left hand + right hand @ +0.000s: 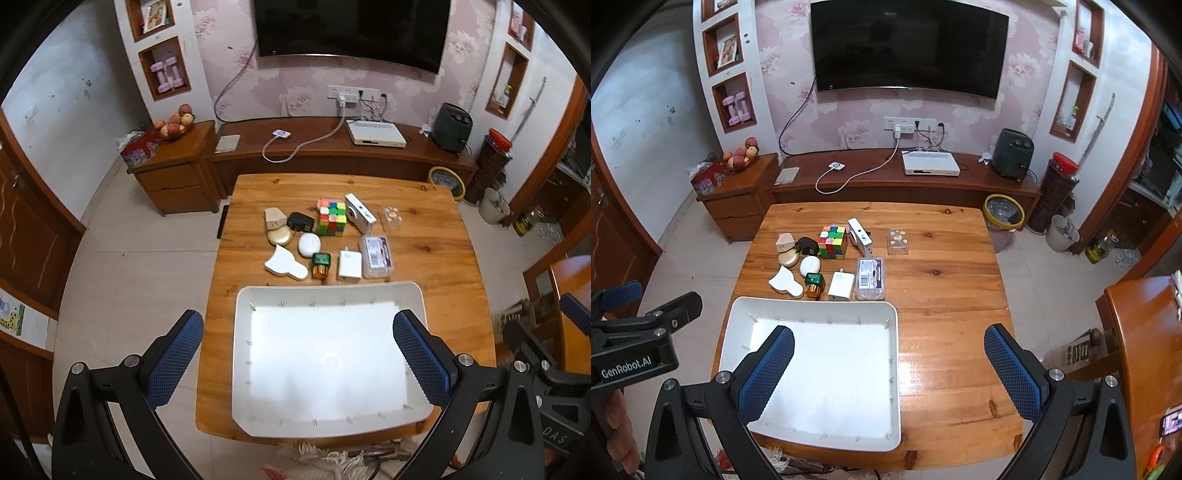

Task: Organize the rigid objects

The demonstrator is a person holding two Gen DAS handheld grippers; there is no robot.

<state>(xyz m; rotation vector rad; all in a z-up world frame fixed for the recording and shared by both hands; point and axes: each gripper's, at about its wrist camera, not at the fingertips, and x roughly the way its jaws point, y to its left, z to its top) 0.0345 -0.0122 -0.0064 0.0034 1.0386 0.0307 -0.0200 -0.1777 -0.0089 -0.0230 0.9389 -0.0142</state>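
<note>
Jaws gape wide on both the left gripper (298, 354) and right gripper (889, 369), blue knurled pads above a glossy wooden table (945, 317) bearing a smooth white rectangular tray (413, 295).

- Pink floral wallpaper (857, 114) behind a wall-mounted television (908, 48).
- Long wooden cabinet (901, 184) beneath.
- Pale tiled floor (694, 273).
- Wooden worktop (945, 302).

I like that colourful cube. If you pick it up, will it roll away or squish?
The cube has flat faces and sits flat on the table, so it probably won't roll. It looks like hard plastic, so likely no squishing, though its layers might twist.
</note>
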